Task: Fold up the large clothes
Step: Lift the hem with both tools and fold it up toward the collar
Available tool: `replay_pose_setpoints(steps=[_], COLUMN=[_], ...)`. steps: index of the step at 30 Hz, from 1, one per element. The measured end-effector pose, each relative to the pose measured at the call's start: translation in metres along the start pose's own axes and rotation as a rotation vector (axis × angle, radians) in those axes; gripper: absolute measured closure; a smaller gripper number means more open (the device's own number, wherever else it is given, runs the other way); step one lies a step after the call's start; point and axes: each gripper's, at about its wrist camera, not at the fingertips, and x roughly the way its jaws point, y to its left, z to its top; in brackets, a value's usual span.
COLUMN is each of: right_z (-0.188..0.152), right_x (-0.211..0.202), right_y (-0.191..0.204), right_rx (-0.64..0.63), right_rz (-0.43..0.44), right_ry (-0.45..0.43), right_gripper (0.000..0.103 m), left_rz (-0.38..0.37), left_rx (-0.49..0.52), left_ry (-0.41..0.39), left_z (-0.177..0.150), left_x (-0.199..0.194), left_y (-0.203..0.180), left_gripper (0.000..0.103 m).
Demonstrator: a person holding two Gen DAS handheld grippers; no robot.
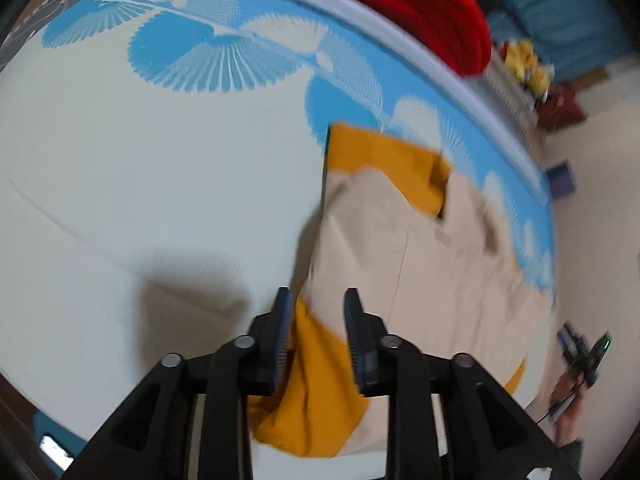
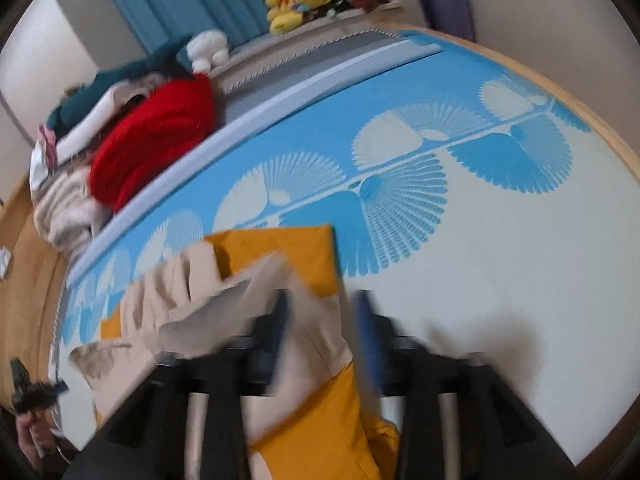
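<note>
A beige and mustard garment [image 1: 400, 240] lay half folded on a blue-patterned mattress [image 1: 140, 168]. The left gripper [image 1: 316, 336] and right gripper [image 2: 324, 340] stood spread over its edge, pinching nothing. A fold looked just laid; the next probably needed a fresh grip.

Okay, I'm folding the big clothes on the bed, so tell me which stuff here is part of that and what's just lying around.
Part of the job:
- beige and mustard garment spread on the bed
- left gripper, jaws apart over its mustard edge
- right gripper, jaws apart with beige cloth between them

Just lying about:
- red knit on the clothes pile
- yellow plush toys
- white plush
- blue-patterned bedsheet
</note>
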Motion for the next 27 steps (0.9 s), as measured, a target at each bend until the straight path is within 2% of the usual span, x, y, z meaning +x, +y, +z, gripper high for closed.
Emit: replay_pose_setpoints(steps=[2, 4, 6, 8, 11, 12, 13, 15, 16, 18, 20, 23, 25, 27], right_z=[-0.015, -0.033, -0.045, -0.056, -0.063, -0.064, -0.063, -0.057, -0.053, -0.047, -0.039, -0.02, -0.009, -0.001], right_x=[0.022, 0.052, 0.065, 0.079, 0.088, 0.087, 0.085, 0.077, 0.069, 0.05, 0.032, 0.002, -0.006, 0.003], right_y=[-0.002, 0.004, 0.014, 0.023, 0.029, 0.033, 0.037, 0.04, 0.044, 0.052, 0.058, 0.069, 0.077, 0.086], right_rx=[-0.014, -0.085, -0.176, -0.261, -0.308, -0.329, -0.354, -0.351, -0.348, -0.355, -0.345, -0.308, -0.285, -0.283], right_rz=[0.009, -0.011, -0.015, -0.062, -0.075, -0.082, -0.099, -0.088, -0.066, -0.037, -0.021, 0.0, 0.011, -0.044], right_ry=[0.099, 0.244, 0.278, 0.327, 0.35, 0.343, 0.327, 0.291, 0.259, 0.191, 0.11, -0.081, -0.188, -0.229], right_gripper=[0.046, 0.046, 0.046, 0.046, 0.047, 0.057, 0.085, 0.091, 0.093, 0.095, 0.096, 0.097, 0.097, 0.097], left_rz=[0.023, 0.08, 0.091, 0.086, 0.08, 0.079, 0.084, 0.108, 0.105, 0.097, 0.066, 0.023, 0.034, 0.068], left_rx=[0.05, 0.107, 0.118, 0.1, 0.084, 0.089, 0.095, 0.123, 0.139, 0.167, 0.177, 0.14, 0.14, 0.149], left_ry=[0.03, 0.048, 0.049, 0.045, 0.025, 0.016, 0.015, 0.036, 0.044, 0.001, -0.104, -0.258, -0.346, -0.393], left_z=[-0.005, -0.009, -0.007, -0.003, 0.005, 0.007, 0.009, 0.011, 0.013, 0.018, 0.027, 0.038, 0.044, 0.052], left_x=[0.011, 0.025, 0.035, 0.046, 0.054, 0.058, 0.062, 0.072, 0.074, 0.065, 0.041, 0.009, -0.001, 0.0], left_y=[-0.009, -0.016, -0.019, -0.019, -0.022, -0.024, -0.027, -0.031, -0.034, -0.04, -0.049, -0.057, -0.064, -0.07], left_gripper=[0.063, 0.061, 0.06, 0.059, 0.059, 0.059, 0.059, 0.071, 0.103, 0.102, 0.103, 0.103, 0.103, 0.103])
